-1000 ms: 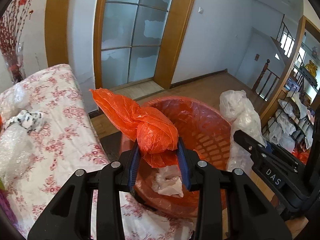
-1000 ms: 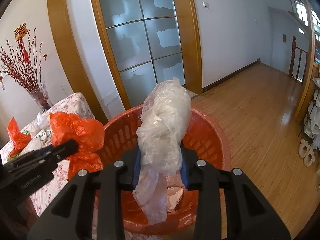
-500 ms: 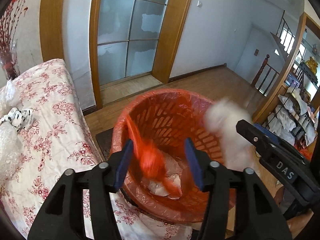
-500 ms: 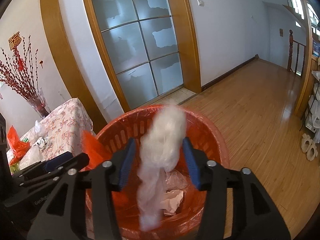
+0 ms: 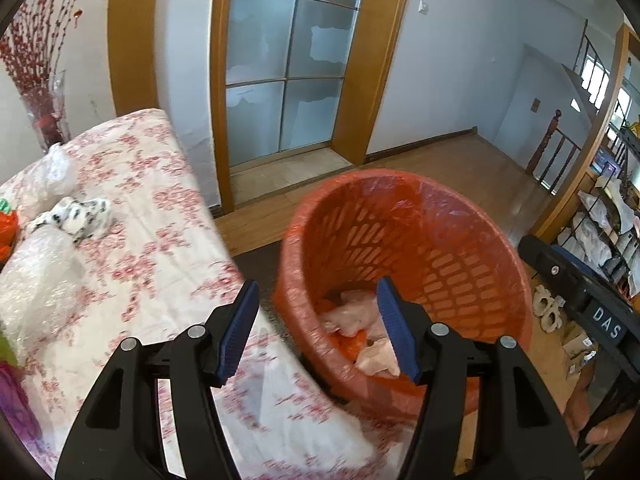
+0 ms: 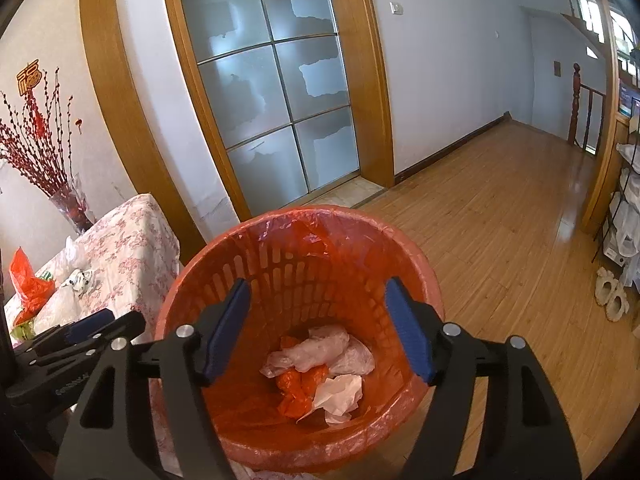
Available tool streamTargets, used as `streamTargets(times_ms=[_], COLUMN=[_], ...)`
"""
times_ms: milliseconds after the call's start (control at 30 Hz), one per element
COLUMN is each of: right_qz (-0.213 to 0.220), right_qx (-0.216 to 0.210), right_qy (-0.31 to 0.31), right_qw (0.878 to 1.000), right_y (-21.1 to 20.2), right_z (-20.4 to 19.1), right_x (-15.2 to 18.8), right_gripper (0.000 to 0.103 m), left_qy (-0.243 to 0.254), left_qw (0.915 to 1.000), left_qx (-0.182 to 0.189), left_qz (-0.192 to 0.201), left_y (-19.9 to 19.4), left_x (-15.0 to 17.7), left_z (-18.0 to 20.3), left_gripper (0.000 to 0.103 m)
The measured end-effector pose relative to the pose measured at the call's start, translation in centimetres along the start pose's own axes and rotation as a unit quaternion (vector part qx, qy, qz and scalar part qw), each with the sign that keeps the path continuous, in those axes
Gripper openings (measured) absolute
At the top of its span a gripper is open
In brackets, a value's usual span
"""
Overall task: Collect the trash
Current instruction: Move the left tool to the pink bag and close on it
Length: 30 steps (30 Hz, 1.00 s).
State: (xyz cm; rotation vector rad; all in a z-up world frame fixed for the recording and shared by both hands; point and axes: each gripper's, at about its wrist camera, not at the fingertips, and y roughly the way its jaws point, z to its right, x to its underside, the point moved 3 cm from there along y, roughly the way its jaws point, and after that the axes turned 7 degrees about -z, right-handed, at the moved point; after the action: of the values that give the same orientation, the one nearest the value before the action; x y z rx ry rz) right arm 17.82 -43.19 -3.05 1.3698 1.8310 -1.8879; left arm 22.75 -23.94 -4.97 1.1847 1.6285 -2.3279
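An orange slatted bin (image 6: pixel 304 232) lined with an orange bag stands on the floor beside the table. At its bottom lie an orange plastic bag (image 6: pixel 298 390), a clear plastic bag (image 6: pixel 316 350) and a white crumpled piece (image 6: pixel 340 396). My right gripper (image 6: pixel 318 320) hangs over the bin, jaws opening, nothing between them. My left gripper (image 5: pixel 316 320) is over the bin's near-left rim (image 5: pixel 296 240), jaws opening and empty. On the table lie more clear bags (image 5: pixel 36 280), a black-spotted white wad (image 5: pixel 76 216) and an orange bag (image 6: pixel 28 280).
The table wears a floral cloth (image 5: pixel 152 208) and ends just left of the bin. A vase of red branches (image 6: pixel 68 200) stands at its far end. A frosted glass door (image 6: pixel 272 92) is behind. Wooden floor (image 6: pixel 500 220) stretches right, with slippers (image 6: pixel 610 294) near shelves.
Both grippers opened. The orange bag fell from the left one and the clear bag from the right one into the bin. The left gripper shifted left toward the table.
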Motion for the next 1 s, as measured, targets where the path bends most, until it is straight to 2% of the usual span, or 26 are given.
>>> streamTargets(times_ms=[333,433,633,833,1000], right_qz=[-0.002,-0.003,-0.011,-0.020,-0.025], right_qx=[-0.013,-0.020,-0.038,-0.051,-0.055], right_qy=[-0.026,-0.036,-0.061,-0.083,-0.098], right_qw=[1.000,0.999,0.997,0.995,0.993], right_y=[-1.6,-2.2,-2.8,-3.2,-3.4], right_z=[-2.9,-3.9,-6.6,-9.0,-10.6], right_x=[1.0,1.4,2.6,3.8,4.4], right_gripper=[0.070,0.070,0.070,0.070,0.070], left_qy=[-0.033,-0.050,-0.092,-0.153,-0.193], left_qw=[0.9981,0.9960,0.9863,0.9709,0.9667], left_qx=[-0.047,-0.066,-0.127,-0.174,-0.163], left_qz=[0.022,0.032,0.050,0.062,0.041], left_y=[-4.7,-6.7,-10.8,-13.8,-12.8], left_x=[1.9,2.7,5.7,8.4,9.4], left_z=[-5.0,-7.2,-12.8,-19.0,-22.4], left_gripper=[0.062,0.066,0.069,0.075,0.078])
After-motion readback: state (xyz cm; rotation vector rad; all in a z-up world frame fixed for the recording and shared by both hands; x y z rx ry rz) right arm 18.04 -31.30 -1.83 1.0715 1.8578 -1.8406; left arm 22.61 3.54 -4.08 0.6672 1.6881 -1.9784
